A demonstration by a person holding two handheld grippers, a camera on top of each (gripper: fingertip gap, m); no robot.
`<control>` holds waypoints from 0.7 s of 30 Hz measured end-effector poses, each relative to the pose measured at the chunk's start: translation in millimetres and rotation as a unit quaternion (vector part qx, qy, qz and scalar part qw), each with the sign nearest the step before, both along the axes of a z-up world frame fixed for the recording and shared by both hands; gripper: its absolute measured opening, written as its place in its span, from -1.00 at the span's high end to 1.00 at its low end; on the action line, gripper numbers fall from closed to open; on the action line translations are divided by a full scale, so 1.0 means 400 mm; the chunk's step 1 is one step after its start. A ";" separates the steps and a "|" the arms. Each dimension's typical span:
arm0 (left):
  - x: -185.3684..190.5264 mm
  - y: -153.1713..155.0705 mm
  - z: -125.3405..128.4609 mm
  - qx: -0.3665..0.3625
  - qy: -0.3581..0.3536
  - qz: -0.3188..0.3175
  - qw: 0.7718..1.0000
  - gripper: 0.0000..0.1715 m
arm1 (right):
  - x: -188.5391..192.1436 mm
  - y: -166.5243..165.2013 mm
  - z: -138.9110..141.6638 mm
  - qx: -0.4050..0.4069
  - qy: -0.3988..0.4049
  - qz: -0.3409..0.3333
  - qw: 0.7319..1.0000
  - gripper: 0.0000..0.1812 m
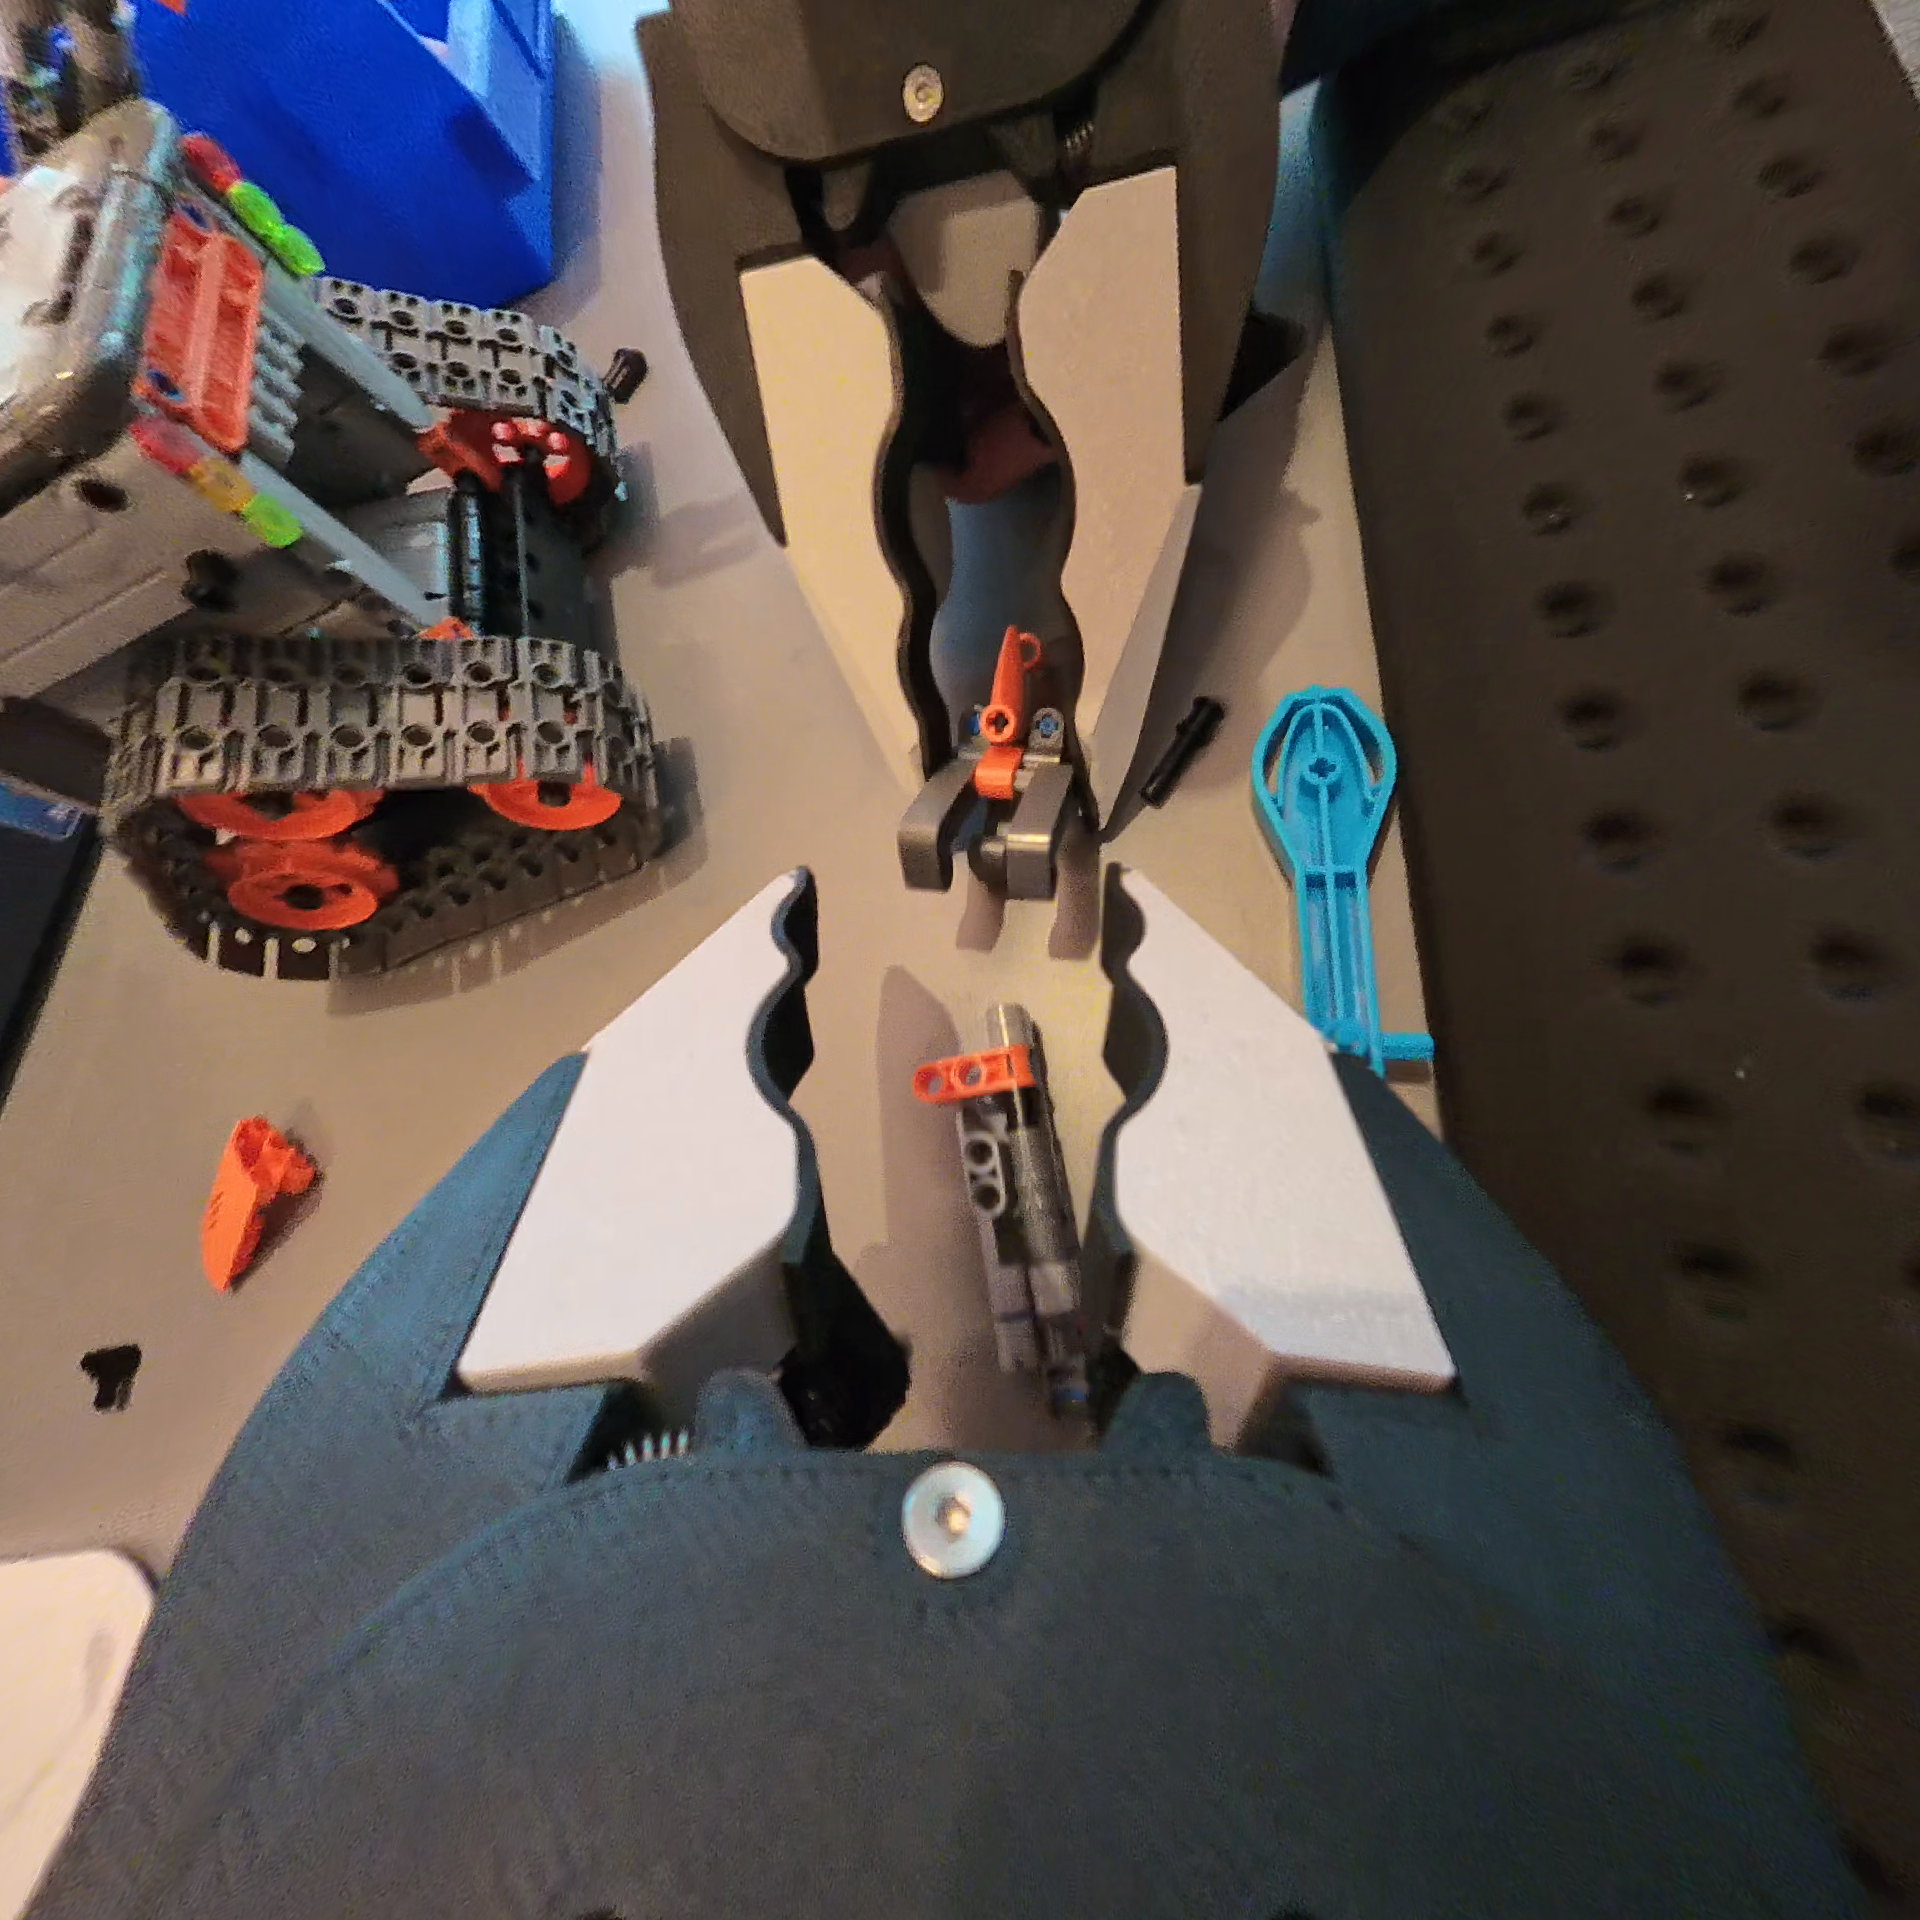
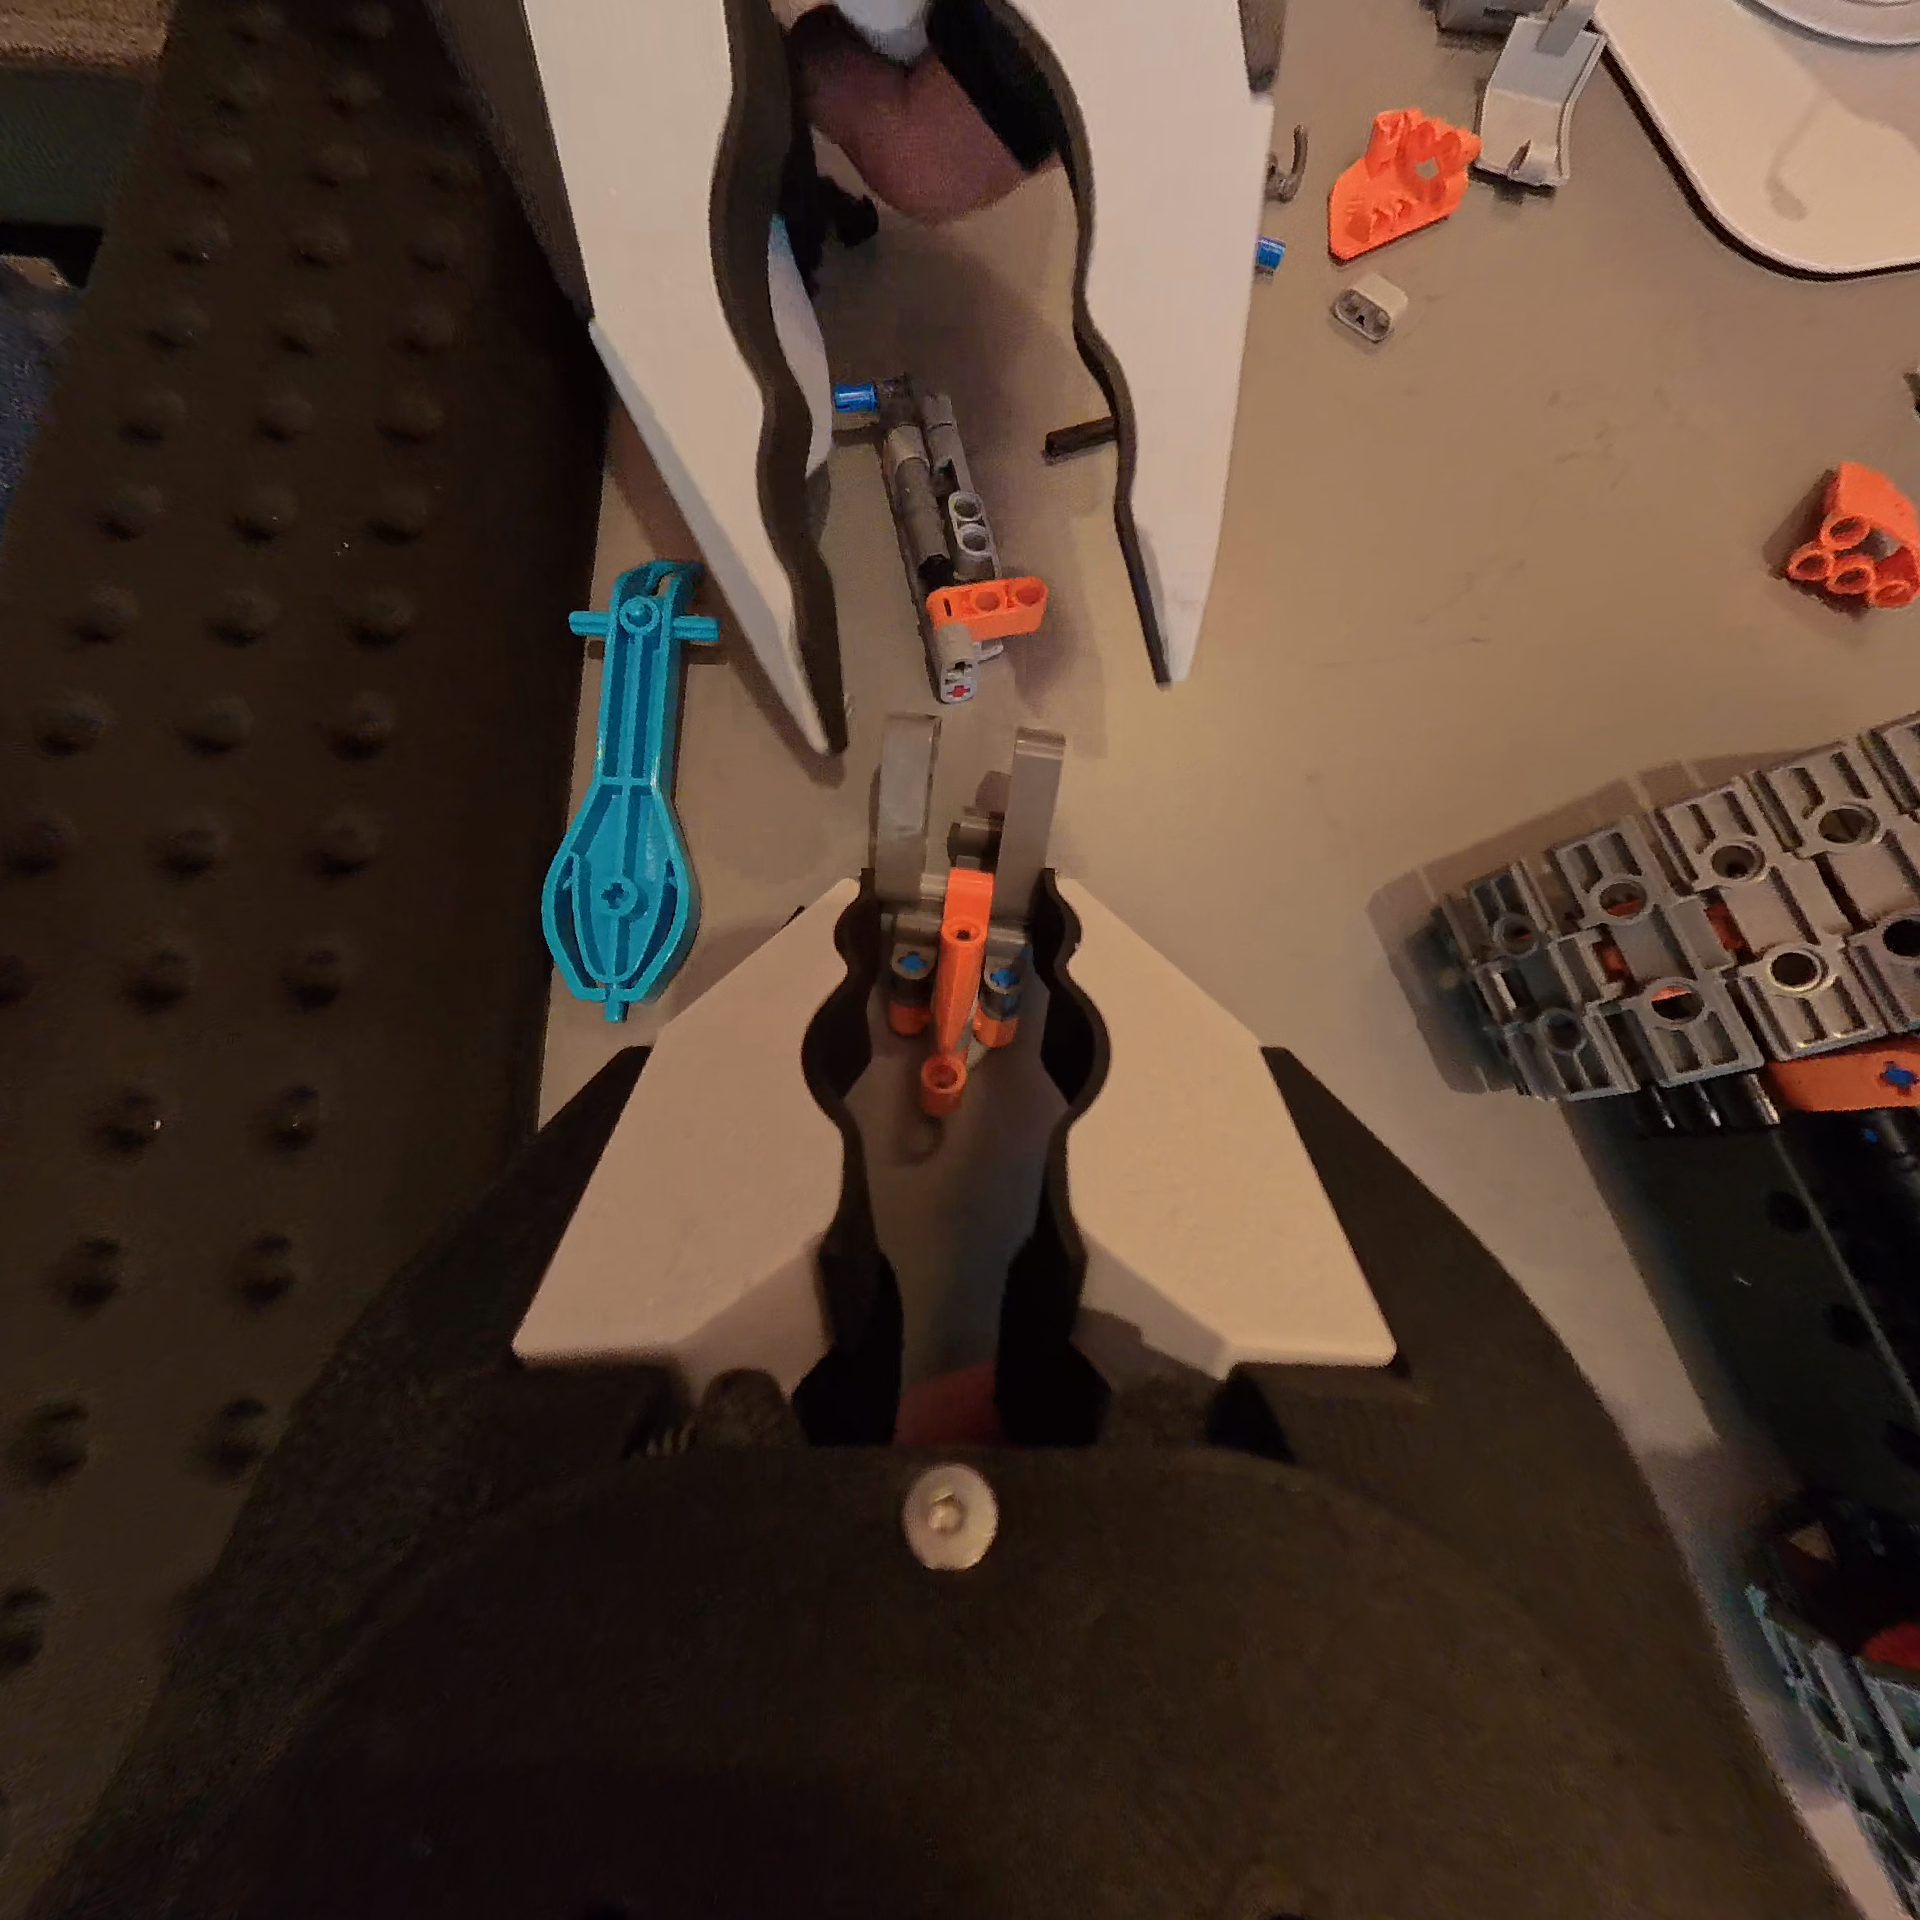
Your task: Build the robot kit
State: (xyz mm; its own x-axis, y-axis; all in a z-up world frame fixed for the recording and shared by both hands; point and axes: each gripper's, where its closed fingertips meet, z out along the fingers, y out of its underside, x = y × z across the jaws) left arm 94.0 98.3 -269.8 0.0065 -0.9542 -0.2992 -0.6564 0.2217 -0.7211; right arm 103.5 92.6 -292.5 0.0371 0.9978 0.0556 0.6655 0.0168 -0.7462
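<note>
Grey tabletop (image 1: 727,727) under you — your right gripper (image 2: 951,883) clamps the grey-orange claw piece (image 2: 956,935); your left gripper (image 1: 956,904) (jaws parted) straddles a grey rod assembly (image 1: 1013,1174).

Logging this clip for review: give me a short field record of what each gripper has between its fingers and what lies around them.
left gripper: open, astride a grey rod assembly with an orange connector, lying on the table
right gripper: around a grey claw piece with an orange lever; grip unclear
beside them: teal tool, near the edge of a dark studded mat
further off: tracked vehicle model, loose orange wedge, black pin
</note>
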 end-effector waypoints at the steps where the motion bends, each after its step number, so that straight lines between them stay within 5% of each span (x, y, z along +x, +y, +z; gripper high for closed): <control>1: 0.012 0.002 -0.005 0.003 0.005 -0.004 1.000 0.38 | -0.001 0.000 0.000 0.002 0.000 0.001 1.000 0.70; 7: 0.042 -0.002 -0.036 -0.016 0.021 -0.021 0.999 0.65 | -0.001 0.003 0.000 0.017 -0.001 0.005 1.000 0.73; 21: 0.044 0.000 -0.037 -0.027 0.018 -0.013 0.999 0.64 | 0.002 0.002 0.004 0.009 -0.003 0.007 1.000 0.74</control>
